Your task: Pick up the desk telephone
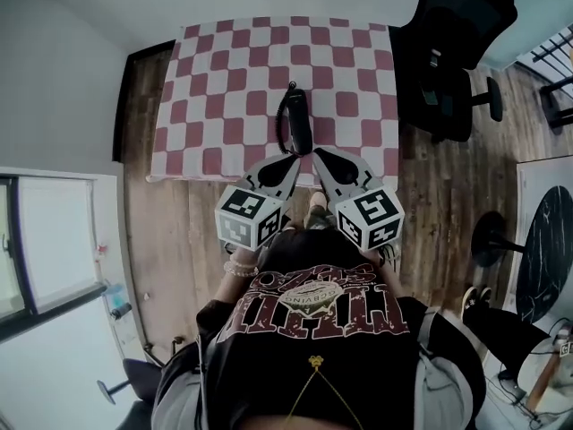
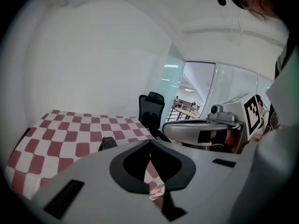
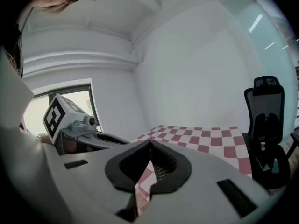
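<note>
The black desk telephone (image 1: 294, 119) lies in the middle of a table under a red and white checked cloth (image 1: 215, 88). In the left gripper view the telephone (image 2: 108, 143) shows just left of the jaw tips. Both grippers hang side by side over the table's near edge, pointing at the phone and short of it. My left gripper (image 1: 294, 160) has its jaws closed with nothing between them, tips meeting (image 2: 149, 141). My right gripper (image 1: 317, 154) is likewise shut and empty (image 3: 150, 143).
A black office chair (image 1: 457, 52) stands at the table's right side, on the wooden floor. A window (image 1: 45, 240) runs along the left wall. A round dark table (image 1: 548, 249) and a stool base (image 1: 492, 238) stand at the right.
</note>
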A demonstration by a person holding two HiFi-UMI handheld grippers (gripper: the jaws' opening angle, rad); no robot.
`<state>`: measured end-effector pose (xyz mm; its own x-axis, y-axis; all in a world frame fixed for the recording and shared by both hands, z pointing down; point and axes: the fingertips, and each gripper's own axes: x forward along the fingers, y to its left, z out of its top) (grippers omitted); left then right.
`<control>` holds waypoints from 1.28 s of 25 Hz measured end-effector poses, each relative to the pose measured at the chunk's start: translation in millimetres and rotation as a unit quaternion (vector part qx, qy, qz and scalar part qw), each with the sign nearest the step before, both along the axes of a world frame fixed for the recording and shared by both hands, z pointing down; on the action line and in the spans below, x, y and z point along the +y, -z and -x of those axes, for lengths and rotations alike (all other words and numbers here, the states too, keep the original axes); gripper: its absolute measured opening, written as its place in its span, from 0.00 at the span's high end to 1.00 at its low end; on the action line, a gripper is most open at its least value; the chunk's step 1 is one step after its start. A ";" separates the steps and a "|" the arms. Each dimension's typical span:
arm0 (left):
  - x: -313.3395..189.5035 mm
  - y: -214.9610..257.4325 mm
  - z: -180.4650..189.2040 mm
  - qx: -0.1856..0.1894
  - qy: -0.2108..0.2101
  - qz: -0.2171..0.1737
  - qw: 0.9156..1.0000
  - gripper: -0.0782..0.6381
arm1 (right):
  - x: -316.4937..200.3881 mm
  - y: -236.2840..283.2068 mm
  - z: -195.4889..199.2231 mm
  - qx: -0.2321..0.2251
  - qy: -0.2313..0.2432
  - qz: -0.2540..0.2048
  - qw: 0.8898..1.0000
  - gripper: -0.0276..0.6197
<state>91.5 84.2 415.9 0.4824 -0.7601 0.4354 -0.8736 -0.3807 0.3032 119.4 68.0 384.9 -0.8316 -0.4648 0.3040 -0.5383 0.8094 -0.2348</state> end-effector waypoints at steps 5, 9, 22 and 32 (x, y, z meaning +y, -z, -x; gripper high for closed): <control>-16.1 -7.7 -7.7 0.015 0.009 0.018 1.000 0.88 | -18.8 -3.9 -6.3 0.009 0.019 0.003 1.000 0.93; -26.2 -9.3 -7.4 0.016 0.028 0.009 0.999 0.88 | -31.4 -8.7 -12.3 0.002 0.014 0.011 1.000 0.93; -48.2 -16.1 6.2 -0.006 0.026 0.007 1.000 0.88 | -53.3 -17.5 3.5 0.016 0.027 0.015 0.999 0.93; -90.2 -14.4 42.6 -0.003 -0.039 0.015 0.999 0.88 | -88.7 -24.9 24.6 0.028 -0.053 0.027 0.998 0.93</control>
